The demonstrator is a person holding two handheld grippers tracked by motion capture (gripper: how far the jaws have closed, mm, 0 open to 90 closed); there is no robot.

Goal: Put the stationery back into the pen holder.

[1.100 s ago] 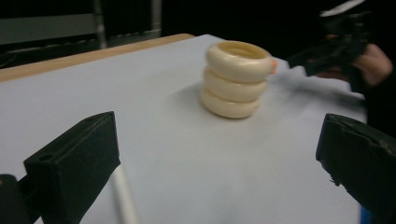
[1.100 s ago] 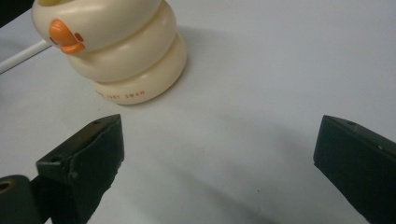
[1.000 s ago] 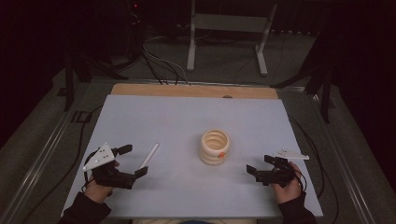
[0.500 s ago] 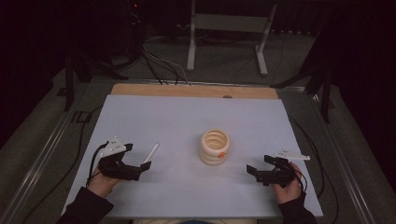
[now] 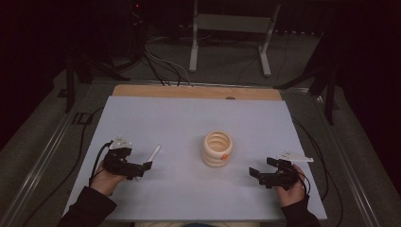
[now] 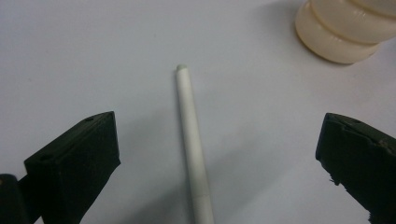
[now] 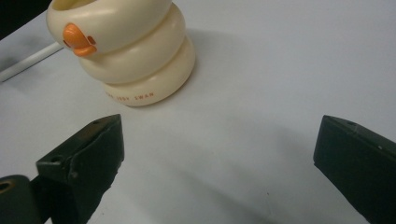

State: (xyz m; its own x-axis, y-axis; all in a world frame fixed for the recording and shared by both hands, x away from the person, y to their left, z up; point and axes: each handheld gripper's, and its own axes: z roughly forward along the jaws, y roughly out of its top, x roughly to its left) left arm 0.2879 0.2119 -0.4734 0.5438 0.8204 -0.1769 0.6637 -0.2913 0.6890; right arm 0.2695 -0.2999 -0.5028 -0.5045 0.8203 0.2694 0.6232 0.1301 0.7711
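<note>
Both jaws of my left gripper (image 6: 217, 158) stood wide open w/ the white stick (image 6: 192, 144) lying flat on the table btwn them, touching neither. In the high view that gripper (image 5: 142, 169) sat low at the near-left of the pale table (image 5: 179, 123), its tips just beside the stick's near end, and the stick (image 5: 154, 153) ran away from me at a slight slant. My right gripper (image 7: 217, 161) was open just as wide, nothing btwn its jaws, bare tabletop under it; in the high view it (image 5: 255, 174) rested near-right, well apart from the left one. Farther off, approx. mid-table, stood the cream ringed cup (image 5: 217, 148), upright, w/ an orange duck-bill mark (image 7: 77, 40) on its upper ring facing the right gripper. Cup (image 6: 343, 28) was near the stick's far end but clear of it.
</note>
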